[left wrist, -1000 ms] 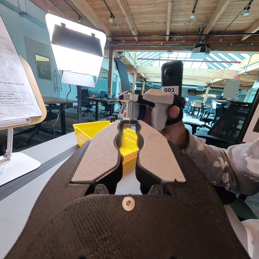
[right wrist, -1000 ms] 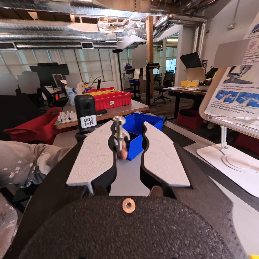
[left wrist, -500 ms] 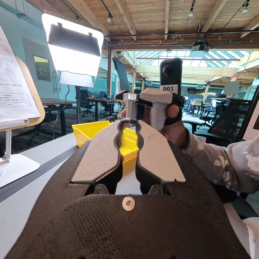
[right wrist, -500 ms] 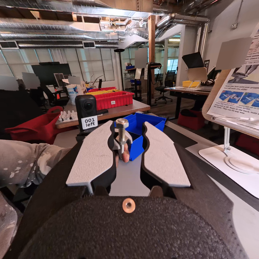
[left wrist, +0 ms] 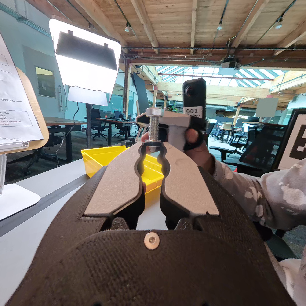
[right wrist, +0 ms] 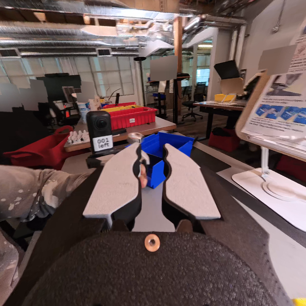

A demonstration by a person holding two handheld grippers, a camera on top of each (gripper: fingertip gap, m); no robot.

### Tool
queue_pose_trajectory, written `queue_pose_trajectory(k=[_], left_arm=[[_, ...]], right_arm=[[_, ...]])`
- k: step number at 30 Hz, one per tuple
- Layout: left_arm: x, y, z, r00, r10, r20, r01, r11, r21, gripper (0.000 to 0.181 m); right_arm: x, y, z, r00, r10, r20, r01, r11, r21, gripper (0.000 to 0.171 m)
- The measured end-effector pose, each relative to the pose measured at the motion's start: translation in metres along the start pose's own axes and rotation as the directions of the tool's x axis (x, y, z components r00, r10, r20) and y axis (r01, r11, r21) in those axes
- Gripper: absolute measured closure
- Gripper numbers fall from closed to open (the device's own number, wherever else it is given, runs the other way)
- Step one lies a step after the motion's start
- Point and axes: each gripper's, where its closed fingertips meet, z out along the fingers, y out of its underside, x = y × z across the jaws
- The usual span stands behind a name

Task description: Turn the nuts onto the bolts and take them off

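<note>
A silver bolt [left wrist: 153, 128] stands upright in the air, head up. My left gripper [left wrist: 152, 144] is shut on the flanged nut [left wrist: 152, 141] low on its thread. My right gripper [right wrist: 151, 145] is open. The bolt head [right wrist: 135, 136] sits at the tip of its left finger, and that finger hides the shank. In the left wrist view, one grey finger [left wrist: 175, 122] of the right gripper lies against the bolt head [left wrist: 154, 112], with a black finger on the other side. The right wrist view is blurred.
A yellow bin [left wrist: 106, 159] stands on the grey table [left wrist: 41, 185] behind the left gripper. A blue bin [right wrist: 167, 145] stands behind the right gripper. A document stand with a white base [right wrist: 265, 187] is at the table's side. A lamp panel [left wrist: 86, 66] stands beyond. Less than 4 cm separates the two grippers' tips.
The right gripper's fingers have drawn closer together, and the bolt head has shifted toward its left fingertip. The left gripper keeps hold of the nut.
</note>
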Motion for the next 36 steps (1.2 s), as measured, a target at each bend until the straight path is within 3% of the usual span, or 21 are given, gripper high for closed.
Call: queue_pose_trajectory(k=[3, 11, 15, 36], left_arm=[[-0.001, -0.003, -0.001, 1.000, 0.010, 0.006, -0.010, 1.000, 0.002, 0.164], [0.003, 0.009, 0.004, 1.000, -0.005, -0.010, 0.005, 1.000, -0.021, 0.164], [0.005, 0.015, 0.007, 1.000, -0.022, -0.017, 0.021, 0.999, -0.038, 0.163], [0.003, 0.027, 0.010, 0.999, -0.025, -0.021, 0.022, 0.991, -0.135, 0.163]], right_arm=[[0.015, -0.006, -0.009, 0.999, 0.032, -0.036, -0.031, 0.999, 0.030, 0.149], [-0.017, 0.004, 0.005, 0.997, -0.012, 0.070, 0.014, 0.999, -0.033, 0.138], [-0.017, 0.007, 0.005, 0.997, -0.012, 0.078, 0.017, 0.998, -0.054, 0.152], [-0.014, 0.023, 0.001, 0.989, 0.014, 0.145, 0.005, 0.991, -0.135, 0.152]])
